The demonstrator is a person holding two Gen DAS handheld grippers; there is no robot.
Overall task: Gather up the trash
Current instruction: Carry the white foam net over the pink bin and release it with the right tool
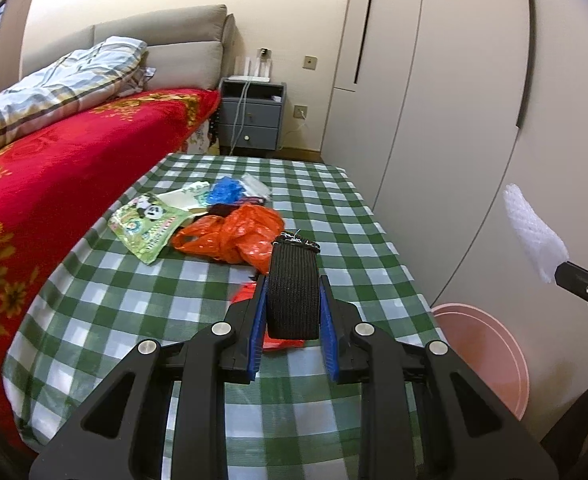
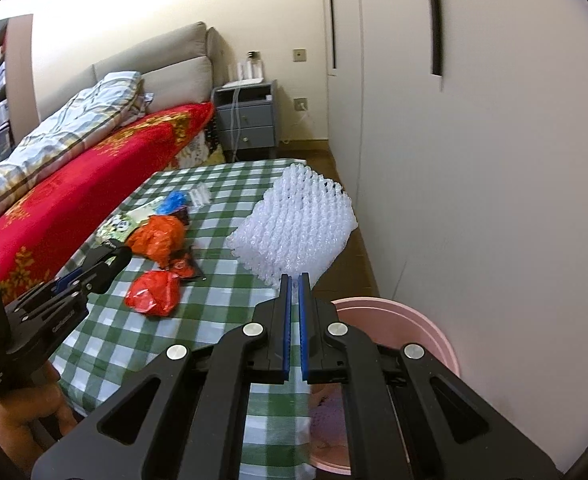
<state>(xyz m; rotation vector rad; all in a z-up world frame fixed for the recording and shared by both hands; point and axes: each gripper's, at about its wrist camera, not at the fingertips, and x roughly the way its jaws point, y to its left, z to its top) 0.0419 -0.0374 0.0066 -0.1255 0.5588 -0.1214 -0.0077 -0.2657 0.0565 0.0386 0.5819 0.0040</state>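
My left gripper is shut on a black woven strap and holds it above the green checked table. My right gripper is shut on a white foam net, held above the table's right edge near a pink bin. The foam net also shows in the left wrist view. On the table lie an orange plastic bag, a small red bag, a panda-printed packet, a blue crumpled piece and a clear wrapper.
A bed with a red blanket runs along the table's left side. A white wardrobe stands to the right. A grey nightstand is at the back. The pink bin sits on the floor between table and wardrobe.
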